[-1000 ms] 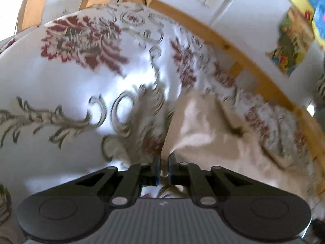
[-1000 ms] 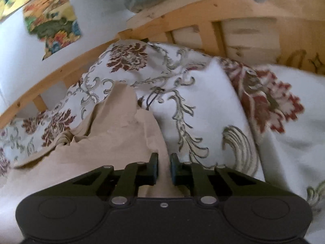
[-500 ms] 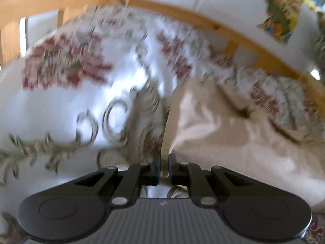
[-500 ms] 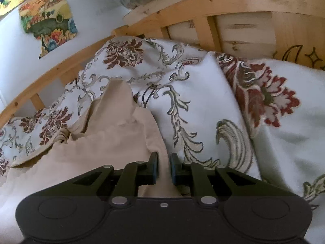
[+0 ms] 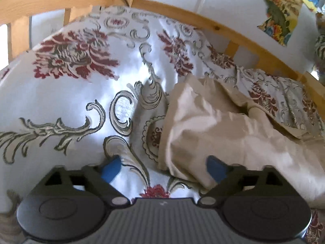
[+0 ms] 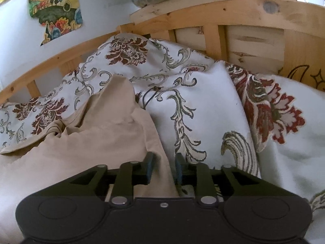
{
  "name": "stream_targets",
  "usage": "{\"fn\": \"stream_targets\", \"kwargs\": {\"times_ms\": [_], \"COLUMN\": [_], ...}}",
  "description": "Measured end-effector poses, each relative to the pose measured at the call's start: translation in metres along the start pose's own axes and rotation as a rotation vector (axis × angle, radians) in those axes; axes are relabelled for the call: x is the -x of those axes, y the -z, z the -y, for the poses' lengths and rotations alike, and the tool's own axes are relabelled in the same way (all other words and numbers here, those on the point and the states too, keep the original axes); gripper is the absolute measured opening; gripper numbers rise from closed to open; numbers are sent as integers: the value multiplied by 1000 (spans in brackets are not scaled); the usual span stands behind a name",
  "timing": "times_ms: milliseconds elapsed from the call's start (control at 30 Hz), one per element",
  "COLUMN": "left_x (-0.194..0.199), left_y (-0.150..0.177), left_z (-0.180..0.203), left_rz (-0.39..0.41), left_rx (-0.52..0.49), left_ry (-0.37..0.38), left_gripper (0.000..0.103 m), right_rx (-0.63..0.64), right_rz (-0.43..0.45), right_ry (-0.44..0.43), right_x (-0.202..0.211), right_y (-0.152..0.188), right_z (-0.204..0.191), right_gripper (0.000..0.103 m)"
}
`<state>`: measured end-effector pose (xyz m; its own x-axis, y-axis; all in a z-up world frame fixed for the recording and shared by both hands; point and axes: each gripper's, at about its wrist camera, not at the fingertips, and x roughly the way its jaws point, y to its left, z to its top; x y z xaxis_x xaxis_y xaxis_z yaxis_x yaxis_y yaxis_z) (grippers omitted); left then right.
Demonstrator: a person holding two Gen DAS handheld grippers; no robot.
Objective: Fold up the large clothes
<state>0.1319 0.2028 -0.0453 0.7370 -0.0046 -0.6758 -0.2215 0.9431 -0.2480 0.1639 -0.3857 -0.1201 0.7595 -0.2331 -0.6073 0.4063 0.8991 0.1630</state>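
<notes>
A wooden-framed bed [image 5: 203, 21] with a floral white bedspread [image 5: 71, 101] carries the soft, limp beige cloth garment [image 5: 223, 134] near its far rail. It looks light and slippery; grip hems. The left claw [image 5: 163, 167] is spreading wide, empty; the right claw [image 6: 163, 167] is opening around an edge.

The left tongs [image 5: 163, 167] are opening wide over a beige cloth [image 5: 213, 132] lying on a floral bedspread [image 5: 81, 93].

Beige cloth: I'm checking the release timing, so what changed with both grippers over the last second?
The left gripper let go: its jaws are opening wide, the beige cloth edge lying loose between them. The right gripper is opening too, cloth between its jaws but no longer pinched. The floral bedspread and wooden frame stayed put.
</notes>
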Motion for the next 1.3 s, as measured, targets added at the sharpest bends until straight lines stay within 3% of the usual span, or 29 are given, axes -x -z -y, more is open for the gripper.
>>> {"fn": "stream_targets", "kwargs": {"times_ms": [67,133,200,300,400,467,567,633,733,800,867,933,1067,1167,1300], "left_x": [7,12,19,25,20,14,7,-7,-37,-59,-74,-85,-116,-127,-126], "left_y": [6,11,15,18,9,-2,-10,-13,-9,-5,0,-1,-15,-20,-8], "left_z": [8,18,30,47,68,95,143,168,191,199,198,192,168,146,135], "left_rz": [28,47,79,125,66,11,15,16,-28,-40,-21,-27,-101,-72,26], "left_rx": [-15,-44,-82,-127,-180,-313,-516,-535,-554,-636,-694,-688,-552,-461,-561], "left_ry": [-6,-8,-9,-20,17,83,166,201,194,169,147,127,108,80,69], "left_gripper": [102,102,102,102,102,102,102,102,102,102,102,103,103,103,103], "right_rx": [9,31,60,108,177,235,315,373,437,485,528,569,646,735,662], "right_rz": [2,7,22,70,136,168,216,243,249,243,310,319,199,101,39], "right_ry": [5,-1,-8,-18,-33,-60,-111,-142,-176,-168,-184,-182,-235,-158,-184], "right_x": [1,3,7,15,22,24,27,31,29,24,19,-2,-52,-87,-117], "right_y": [1,2,4,6,8,9,12,15,12,2,-10,-27,-40,-22,2], "right_z": [-2,-5,-10,-20,-34,-46,-66,-80,-101,-119,-139,-169,-217,-231,-214], "right_gripper": [42,60,87,100,102,102,102,102,102,102,102,102,102,101,102]}}
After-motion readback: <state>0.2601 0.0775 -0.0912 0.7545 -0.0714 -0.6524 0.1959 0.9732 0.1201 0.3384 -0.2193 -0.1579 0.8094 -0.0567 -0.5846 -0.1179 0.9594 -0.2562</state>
